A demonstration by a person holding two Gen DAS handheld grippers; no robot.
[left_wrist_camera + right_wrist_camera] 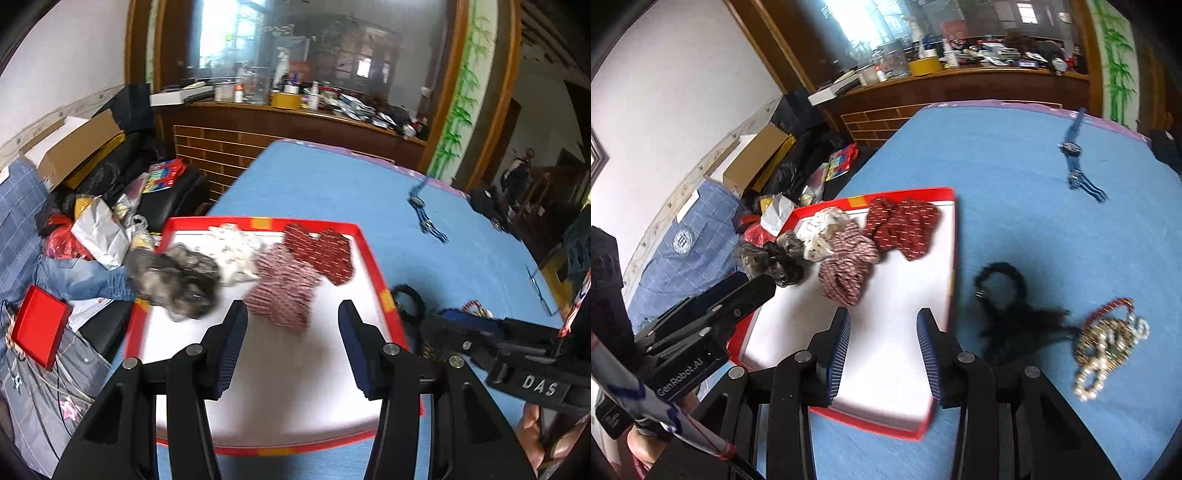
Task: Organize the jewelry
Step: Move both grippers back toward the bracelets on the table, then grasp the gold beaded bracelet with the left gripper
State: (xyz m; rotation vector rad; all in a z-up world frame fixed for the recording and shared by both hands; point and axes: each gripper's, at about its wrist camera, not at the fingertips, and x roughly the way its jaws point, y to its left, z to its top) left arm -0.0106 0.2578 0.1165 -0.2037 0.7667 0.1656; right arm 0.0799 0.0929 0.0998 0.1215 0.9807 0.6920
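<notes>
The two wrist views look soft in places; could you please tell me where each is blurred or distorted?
Left wrist view: motion smear on the grey scrunchie and red tray rim. Right wrist view: the black hair tie and bead pile are smeared. Both bend at the fisheye edges.

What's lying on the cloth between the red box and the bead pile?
A black hair tie with black frilly strands, beside the red box and touching the bead pile; right wrist view.

1. A lived-in home room, centred on a blue-covered table.
2. Behind the table, a wooden counter crowded with bottles and jars.
3. Left of the table, cardboard boxes, bags and clothes.
</notes>
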